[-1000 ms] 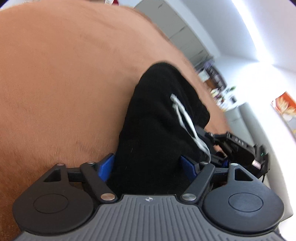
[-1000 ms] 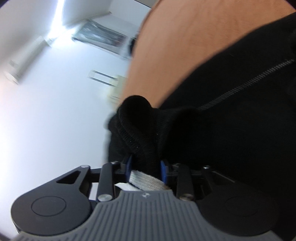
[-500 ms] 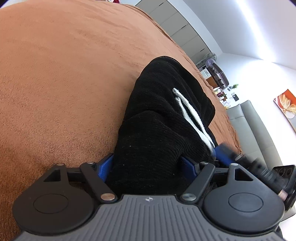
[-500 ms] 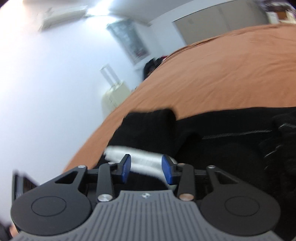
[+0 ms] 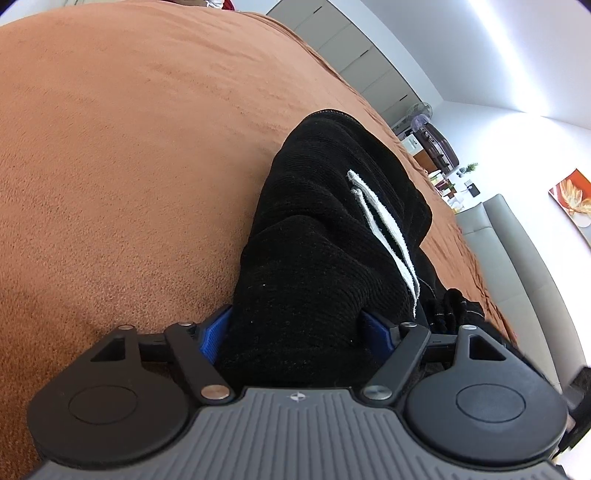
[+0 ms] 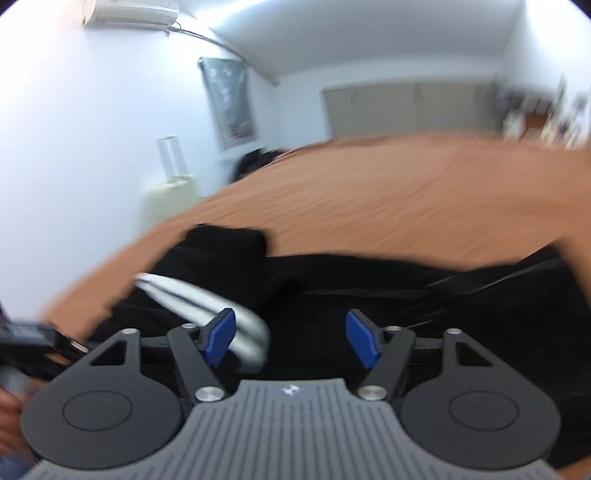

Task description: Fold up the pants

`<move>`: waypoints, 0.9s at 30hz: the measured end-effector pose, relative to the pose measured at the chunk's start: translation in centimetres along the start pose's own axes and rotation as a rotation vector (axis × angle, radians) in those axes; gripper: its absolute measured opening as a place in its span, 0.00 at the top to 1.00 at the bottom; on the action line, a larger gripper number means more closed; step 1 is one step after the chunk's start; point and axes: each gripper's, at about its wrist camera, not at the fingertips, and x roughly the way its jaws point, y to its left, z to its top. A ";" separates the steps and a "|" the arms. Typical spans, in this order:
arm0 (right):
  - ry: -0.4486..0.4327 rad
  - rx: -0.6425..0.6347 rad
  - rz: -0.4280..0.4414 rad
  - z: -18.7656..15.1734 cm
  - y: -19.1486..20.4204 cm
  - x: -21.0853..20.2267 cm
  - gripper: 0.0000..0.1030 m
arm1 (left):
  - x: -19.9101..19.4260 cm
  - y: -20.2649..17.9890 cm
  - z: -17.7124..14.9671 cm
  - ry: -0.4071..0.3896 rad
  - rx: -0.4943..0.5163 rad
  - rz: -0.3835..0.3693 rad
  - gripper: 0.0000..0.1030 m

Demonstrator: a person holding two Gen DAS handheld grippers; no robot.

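Observation:
Black knit pants (image 5: 314,258) lie bunched lengthwise on a rust-brown bedspread (image 5: 129,147), with a white drawstring (image 5: 384,236) trailing along the top. My left gripper (image 5: 295,332) stands wide, the thick end of the bundle filling the gap and touching both blue pads. In the blurred right wrist view the pants (image 6: 369,280) stretch across the bed (image 6: 388,184). My right gripper (image 6: 290,338) hangs above them with its jaws opening. No cloth is between its pads, and the drawstring (image 6: 192,295) runs past the left one. The other gripper's black body (image 6: 26,339) shows at the lower left.
A grey sofa (image 5: 517,258) stands past the bed's right edge, with a fan (image 5: 421,118) and cluttered shelves behind it. Pale wardrobe doors (image 6: 406,107) line the far wall. A cream suitcase (image 6: 170,199) stands by the left wall under an air conditioner (image 6: 129,14).
My right gripper let go of the waistband and drawstring, opened, rolled level and lifted away from the cloth. The left gripper kept its place with the bundle between its jaws.

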 end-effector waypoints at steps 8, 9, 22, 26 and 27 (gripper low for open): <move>0.106 -0.343 -0.227 -2.4 -2.8 -2.6 0.36 | -0.1 0.0 -0.2 -0.004 0.002 -0.006 0.13; 0.123 -0.357 -0.217 -2.3 -2.7 -2.2 0.36 | -0.2 0.0 -0.3 -0.004 0.002 -0.005 0.13; 0.160 -0.584 -0.238 -5.0 -1.1 2.3 0.49 | -0.3 -0.1 -0.4 -0.006 0.002 -0.001 0.13; 0.176 -0.458 -0.198 -3.0 -2.2 2.6 0.68 | -0.4 -0.1 -0.4 -0.008 0.003 -0.001 0.13; 0.163 -0.422 -0.200 -2.4 -2.4 2.5 0.72 | -0.4 0.0 -0.4 -0.008 0.003 0.000 0.13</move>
